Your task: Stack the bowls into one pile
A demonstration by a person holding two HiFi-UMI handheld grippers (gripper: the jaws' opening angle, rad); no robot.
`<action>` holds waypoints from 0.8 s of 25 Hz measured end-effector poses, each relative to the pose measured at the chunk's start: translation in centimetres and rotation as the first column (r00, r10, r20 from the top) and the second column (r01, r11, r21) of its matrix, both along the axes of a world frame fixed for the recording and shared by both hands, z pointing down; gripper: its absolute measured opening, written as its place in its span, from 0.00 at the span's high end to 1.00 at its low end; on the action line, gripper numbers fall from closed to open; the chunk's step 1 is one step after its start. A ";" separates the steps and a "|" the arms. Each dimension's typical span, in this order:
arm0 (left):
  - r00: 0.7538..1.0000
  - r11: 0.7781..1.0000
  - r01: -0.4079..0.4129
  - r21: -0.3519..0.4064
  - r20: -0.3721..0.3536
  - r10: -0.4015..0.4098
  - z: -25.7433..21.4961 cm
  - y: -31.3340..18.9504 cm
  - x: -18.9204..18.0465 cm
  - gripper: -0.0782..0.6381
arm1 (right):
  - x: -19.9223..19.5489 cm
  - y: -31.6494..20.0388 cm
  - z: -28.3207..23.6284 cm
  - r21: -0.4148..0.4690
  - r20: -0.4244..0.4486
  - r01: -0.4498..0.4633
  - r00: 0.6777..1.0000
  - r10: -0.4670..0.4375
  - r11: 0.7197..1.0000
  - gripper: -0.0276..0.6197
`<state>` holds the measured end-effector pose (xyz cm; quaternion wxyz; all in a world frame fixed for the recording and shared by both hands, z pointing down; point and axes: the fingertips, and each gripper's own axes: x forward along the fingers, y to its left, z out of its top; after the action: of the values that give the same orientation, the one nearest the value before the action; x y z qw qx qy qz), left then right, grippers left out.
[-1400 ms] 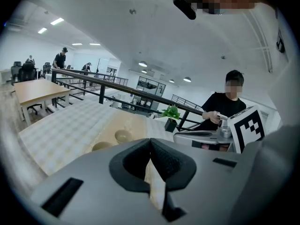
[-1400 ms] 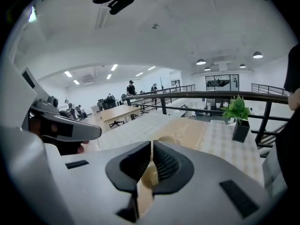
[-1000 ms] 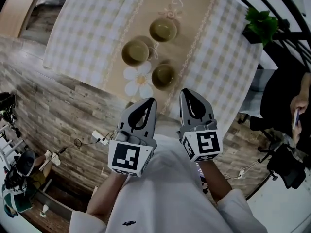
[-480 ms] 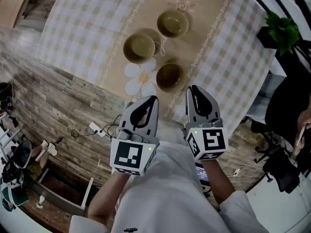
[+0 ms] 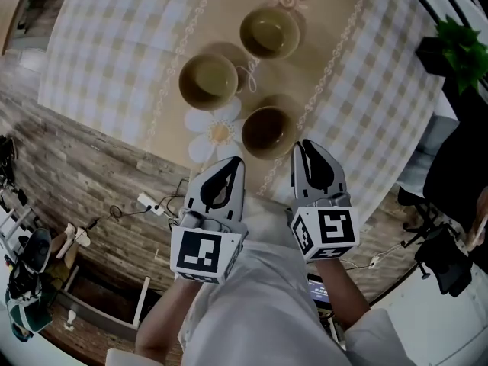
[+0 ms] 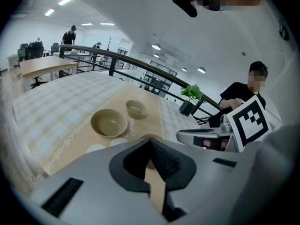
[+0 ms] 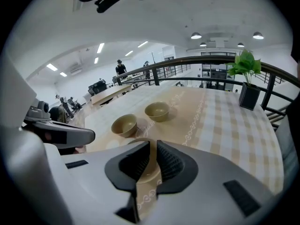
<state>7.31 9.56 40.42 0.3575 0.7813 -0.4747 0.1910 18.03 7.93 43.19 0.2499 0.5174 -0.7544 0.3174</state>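
The left gripper was held before the person's body, just outside the near edge of the counter. Its jaws were closed together with nothing between them; in the left gripper view only the cloth showed through the thin slit below their tips. The right gripper stood beside it, a little apart. Its jaws were also drawn to a thin slit and held nothing.

Just ahead of the right gripper, close to the near edge of the counter, stood a round brown bowl, upright and empty. Further in and to the left stood a round olive-green bowl, also empty. A second olive-green bowl stood further still, toward the middle of the counter. The three bowls were apart from each other, none inside another.

All three rested on a beige runner that lay over a pale checked cloth. A white printed flower was on the runner between the two nearer bowls. At the right edge of the counter stood a green leafy plant in a dark pot.
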 end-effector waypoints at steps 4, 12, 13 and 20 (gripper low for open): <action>1.000 0.999 0.022 -0.023 -0.011 -0.023 1.9 -0.2 -0.2 0.86 | 0.5 -0.1 2.2 -0.026 0.012 -0.044 0.999 0.045 0.999 0.90; 1.000 0.999 0.024 -0.043 -0.012 -0.024 4.5 -0.3 -0.3 0.86 | 0.8 0.0 5.5 -0.066 -0.007 -0.096 0.995 0.096 0.993 0.90; 1.000 0.999 0.024 -0.043 -0.011 -0.024 4.6 -0.4 -0.3 0.86 | 0.9 0.1 5.9 -0.073 -0.019 -0.101 0.995 0.100 0.992 0.90; 1.000 0.999 0.022 -0.035 -0.012 -0.023 4.3 -0.5 -0.3 0.86 | 1.0 0.4 7.5 -0.105 -0.041 -0.119 0.992 0.116 0.987 0.90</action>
<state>6.97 9.07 44.70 0.3764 0.7707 -0.4777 0.1903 19.05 8.33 50.68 0.2712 0.5522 -0.6999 0.3628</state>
